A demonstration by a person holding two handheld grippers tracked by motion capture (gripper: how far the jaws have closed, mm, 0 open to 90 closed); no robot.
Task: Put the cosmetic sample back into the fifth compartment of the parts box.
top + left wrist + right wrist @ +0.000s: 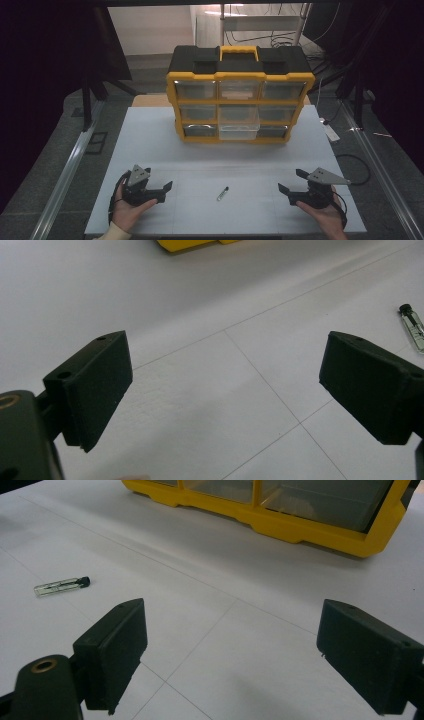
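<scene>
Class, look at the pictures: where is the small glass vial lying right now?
In the high view the vial lies flat on the white table, between the left gripper and the right gripper, nearer than the yellow drawer cabinet.

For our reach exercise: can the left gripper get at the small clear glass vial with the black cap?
Probably yes: the left gripper has open jaws, and bare white table lies between it and the small clear glass vial.

At the top centre of my high view I see a yellow-and-black drawer organizer point(240, 95) standing upright on the white table point(150, 145), its middle bottom drawer point(239, 131) pulled out a little. Behind it, upper right, cables point(270, 37) lie on the floor.
</scene>
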